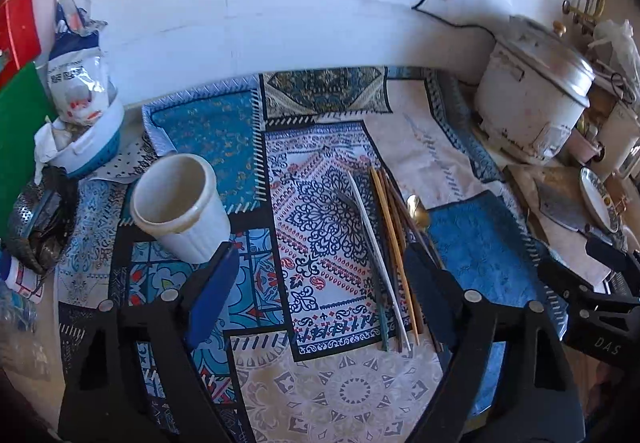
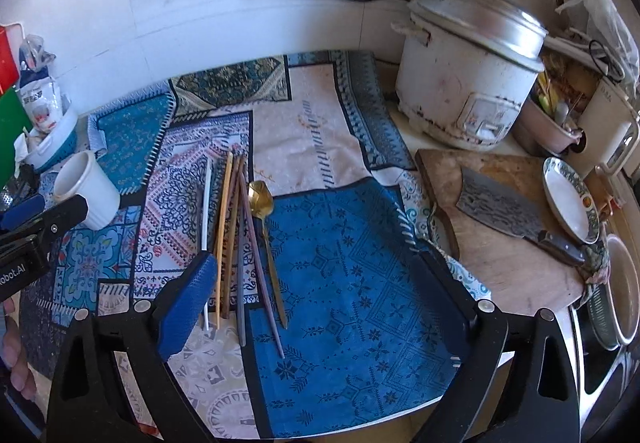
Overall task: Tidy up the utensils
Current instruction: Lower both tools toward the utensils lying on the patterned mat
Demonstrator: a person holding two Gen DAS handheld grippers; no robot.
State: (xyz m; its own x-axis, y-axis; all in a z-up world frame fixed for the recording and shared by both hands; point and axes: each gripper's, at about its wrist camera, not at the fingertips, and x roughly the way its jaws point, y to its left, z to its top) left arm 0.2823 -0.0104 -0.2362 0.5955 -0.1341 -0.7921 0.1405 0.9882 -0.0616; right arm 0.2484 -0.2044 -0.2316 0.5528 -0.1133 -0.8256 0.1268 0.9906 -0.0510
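Nearest, left gripper (image 1: 320, 283) with jaws spread wide, nothing between the pads, hanging above the patterned cloth (image 1: 320, 227); blue pad of one finger (image 1: 212, 295) close to the white cup (image 1: 180, 203) in the picture, contact not clear. Likewise right gripper (image 2: 316, 287) spread wide and empty over the blue patch of cloth, its left finger (image 2: 184, 307) overlapping the near ends of the utensils, touching or not impossible to tell.

Just beyond, utensils lying side by side on the cloth, running near to far: white chopstick (image 2: 207, 235), wooden chopsticks (image 2: 224, 235), darker grey and mauve sticks (image 2: 250, 243), and a gold spoon (image 2: 260, 195) on the right of the bundle with its bowl at the far end. Left of them, white cup standing upright and empty. Right of the cloth, wooden cutting board (image 2: 500, 263) carrying a cleaver (image 2: 500, 203), with a plate (image 2: 568, 203) at its right edge.

Farther back, worn white rice cooker (image 2: 468, 83) with a metal lid at the right; blue-and-white basket (image 1: 92, 147) holding a plastic bag at the left, beside green and red boards. Beyond, white tiled wall with printed tableware pictures and a black cord running across it.

Far-right clutter behind the cooker too jumbled to name; edges of both views dark and cut off; dark fork-like piece at the left of the bundle hard to make out.
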